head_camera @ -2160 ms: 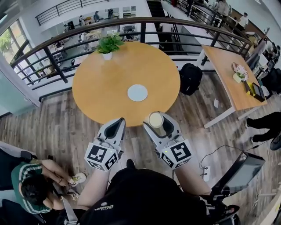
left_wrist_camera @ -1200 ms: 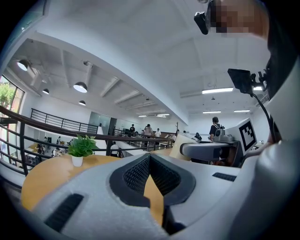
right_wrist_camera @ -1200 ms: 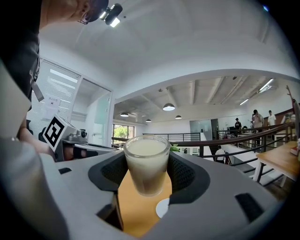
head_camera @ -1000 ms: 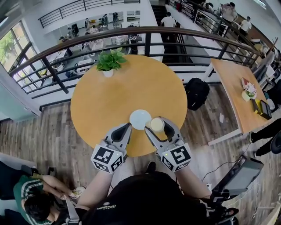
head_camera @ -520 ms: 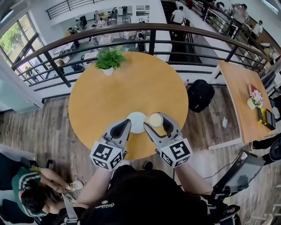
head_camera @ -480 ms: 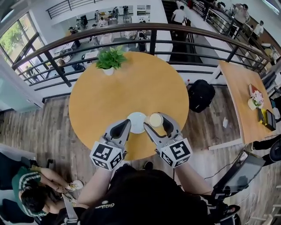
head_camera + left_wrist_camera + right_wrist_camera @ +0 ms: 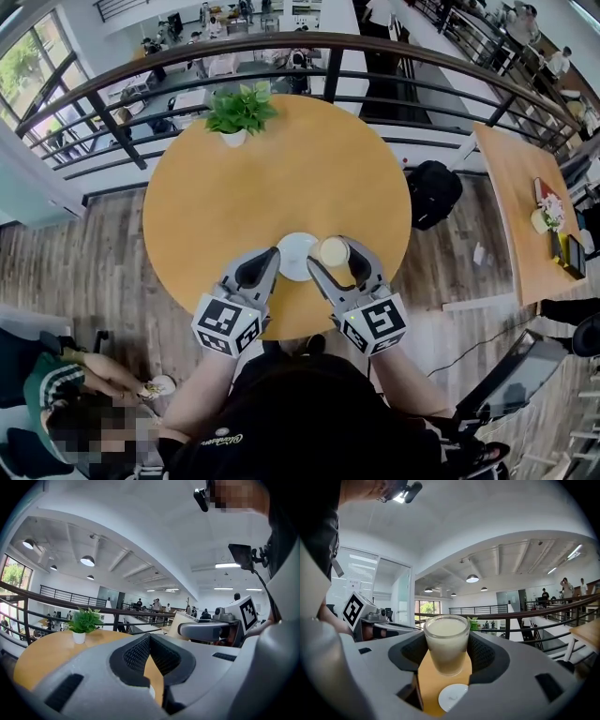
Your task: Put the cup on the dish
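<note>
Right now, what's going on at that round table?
A person holds a gripper in each hand over the near side of a round wooden table. The right gripper is closed on a cup of milky liquid, held up just to the right of the white dish; the cup is not on the dish yet. The left gripper is shut and empty, next to the dish's left edge.

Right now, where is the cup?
In the head view, the cup sits gripped in the right tongs, above the round table, just right of the white dish.
</note>
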